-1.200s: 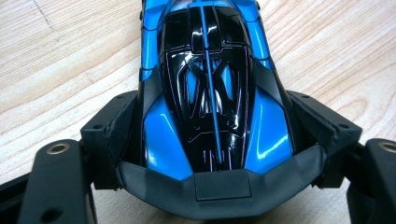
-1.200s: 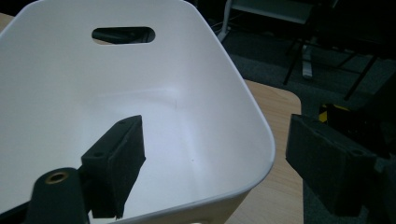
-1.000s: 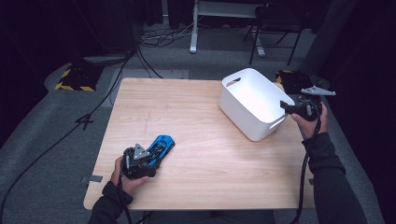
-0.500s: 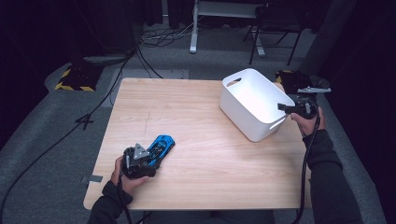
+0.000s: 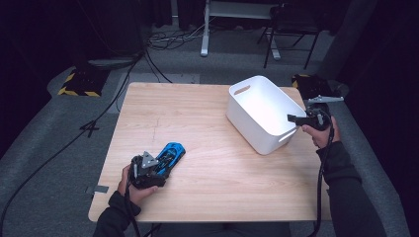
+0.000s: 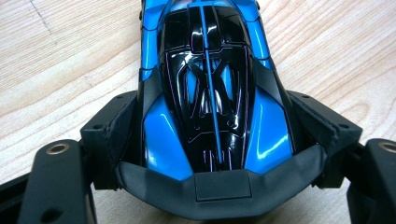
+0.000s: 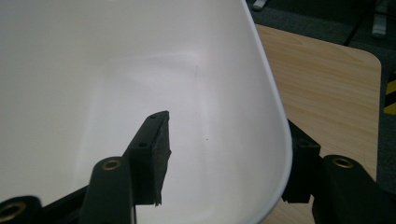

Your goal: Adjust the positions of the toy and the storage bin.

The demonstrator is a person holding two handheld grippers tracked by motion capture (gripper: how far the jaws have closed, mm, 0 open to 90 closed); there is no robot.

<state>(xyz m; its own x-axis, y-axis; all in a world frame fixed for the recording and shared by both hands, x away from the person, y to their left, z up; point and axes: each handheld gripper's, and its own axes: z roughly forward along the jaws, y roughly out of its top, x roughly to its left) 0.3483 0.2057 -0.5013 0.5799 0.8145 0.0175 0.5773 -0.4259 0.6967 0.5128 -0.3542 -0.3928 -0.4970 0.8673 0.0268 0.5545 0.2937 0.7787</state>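
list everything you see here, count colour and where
car: 1, blue and black, near left part of the table, held between the left gripper's fingers
bin: 1, white, far right part of the table, its right wall between the right gripper's fingers
table: 1, light wood, centre
chair: 1, black, floor behind the table
cables: several, black, floor at left
left gripper: 1, black, shut on the car
right gripper: 1, black, one finger inside the bin, one outside
hands: 2, dark sleeves, from the near edge

Toy car left of bin (table)
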